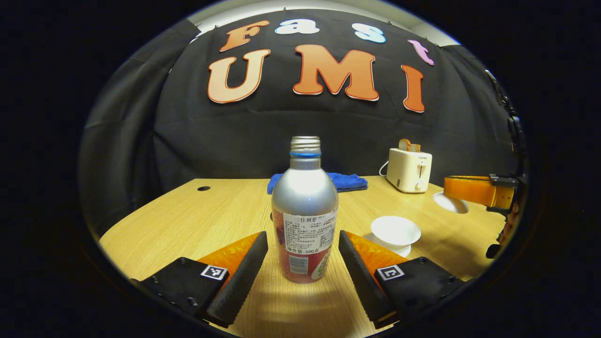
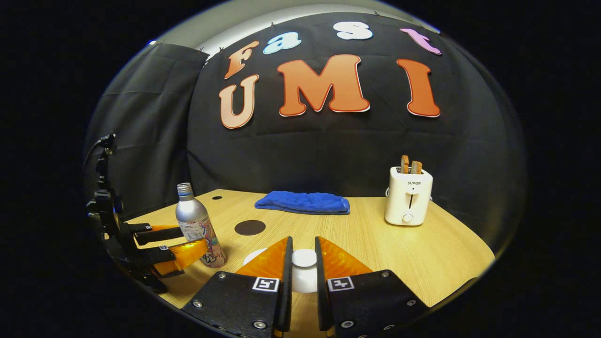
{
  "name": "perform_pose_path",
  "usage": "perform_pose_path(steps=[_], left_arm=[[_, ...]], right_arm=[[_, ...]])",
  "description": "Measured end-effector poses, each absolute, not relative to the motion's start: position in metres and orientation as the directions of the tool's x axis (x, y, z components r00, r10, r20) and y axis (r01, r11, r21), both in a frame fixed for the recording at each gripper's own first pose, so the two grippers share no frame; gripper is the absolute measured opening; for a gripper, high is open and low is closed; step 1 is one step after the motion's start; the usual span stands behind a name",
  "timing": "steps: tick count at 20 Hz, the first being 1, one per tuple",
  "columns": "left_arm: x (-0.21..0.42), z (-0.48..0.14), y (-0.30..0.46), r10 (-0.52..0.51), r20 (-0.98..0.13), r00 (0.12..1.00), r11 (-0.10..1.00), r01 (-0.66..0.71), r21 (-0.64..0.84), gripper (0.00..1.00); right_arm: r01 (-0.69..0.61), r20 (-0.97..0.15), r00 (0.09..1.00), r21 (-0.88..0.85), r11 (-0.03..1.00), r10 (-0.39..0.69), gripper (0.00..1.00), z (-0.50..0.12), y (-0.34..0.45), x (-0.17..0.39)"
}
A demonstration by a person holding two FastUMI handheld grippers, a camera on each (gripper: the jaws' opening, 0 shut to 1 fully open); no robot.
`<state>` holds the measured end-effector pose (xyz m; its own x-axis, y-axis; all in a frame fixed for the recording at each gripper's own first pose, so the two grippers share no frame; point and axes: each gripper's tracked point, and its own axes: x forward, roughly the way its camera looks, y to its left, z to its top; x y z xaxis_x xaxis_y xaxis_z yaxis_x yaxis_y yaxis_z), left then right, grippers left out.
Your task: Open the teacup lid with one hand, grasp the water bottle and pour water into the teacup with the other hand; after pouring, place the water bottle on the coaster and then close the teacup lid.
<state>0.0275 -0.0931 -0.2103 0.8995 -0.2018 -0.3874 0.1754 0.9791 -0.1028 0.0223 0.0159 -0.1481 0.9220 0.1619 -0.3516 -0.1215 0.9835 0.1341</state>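
Above the table [image 2: 422, 253], the right gripper [image 2: 304, 265] grips the teacup lid [image 2: 304, 257], already lifted off the teacup [image 1: 395, 231]. Left gripper [image 1: 303, 263] stands spread around the water bottle [image 1: 304, 206], ungrasped; pouring, coaster [image 2: 250, 227] placement and re-lidding remain.

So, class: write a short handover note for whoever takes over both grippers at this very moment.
Left gripper: open, fingers either side of the silver metal water bottle, not yet touching.
Right gripper: shut on the white teacup lid, held up off the white teacup.
Round dark coaster sits beyond the bottle.
Done: lid off.
Left: grasp bottle, pour, set it on the coaster, close lid.
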Motion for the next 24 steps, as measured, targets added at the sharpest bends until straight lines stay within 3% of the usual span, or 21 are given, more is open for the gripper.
perform_pose_path(steps=[4,5,6,8,10,13,16,17,18,19,24], left_arm=[[0.038,-0.224,-0.093,-0.190,-0.425,0.885,0.981,0.160,-0.106,0.99],[0.042,-0.223,-0.093,-0.184,-0.420,0.889,0.983,0.155,-0.103,0.96],[0.044,-0.225,-0.093,-0.184,-0.431,0.883,0.983,0.158,-0.095,0.87],[0.042,-0.221,-0.094,-0.179,-0.433,0.884,0.984,0.161,-0.077,0.87],[0.044,-0.222,-0.092,-0.165,-0.442,0.882,0.986,0.165,-0.039,0.81],[0.044,-0.223,-0.082,-0.109,-0.455,0.884,0.989,0.145,0.044,0.84],[0.046,-0.218,-0.076,-0.075,-0.449,0.891,0.986,0.134,0.102,0.80],[0.046,-0.217,-0.071,-0.056,-0.449,0.892,0.981,0.132,0.139,0.84],[0.047,-0.214,-0.069,-0.042,-0.443,0.896,0.975,0.133,0.177,0.80],[0.050,-0.211,-0.068,-0.031,-0.434,0.900,0.967,0.138,0.215,0.84],[0.058,-0.200,-0.069,0.025,-0.405,0.914,0.898,0.158,0.411,0.84]], right_arm=[[-0.098,-0.355,0.925,0.125,0.987,0.137,0.23,-0.149,0.002,0.017],[-0.087,-0.357,0.926,0.124,0.988,0.126,0.23,-0.149,-0.003,0.015],[-0.077,-0.359,0.926,0.122,0.990,0.116,0.23,-0.149,-0.008,0.013],[-0.057,-0.353,0.930,0.123,0.991,0.098,0.23,-0.148,-0.018,0.011],[-0.037,-0.348,0.934,0.132,0.991,0.081,0.23,-0.145,-0.025,0.011],[-0.006,-0.339,0.939,0.140,0.990,0.053,0.23,-0.143,-0.037,0.011],[0.014,-0.328,0.944,0.148,0.989,0.036,0.23,-0.138,-0.045,0.011],[0.016,-0.326,0.945,0.146,0.989,0.033,0.23,-0.139,-0.047,0.010],[0.022,-0.325,0.945,0.140,0.990,0.025,0.23,-0.138,-0.051,0.009],[0.025,-0.324,0.946,0.133,0.991,0.020,0.23,-0.138,-0.054,0.008],[0.043,-0.315,0.949,0.118,0.992,-0.003,0.23,-0.135,-0.067,0.001]])
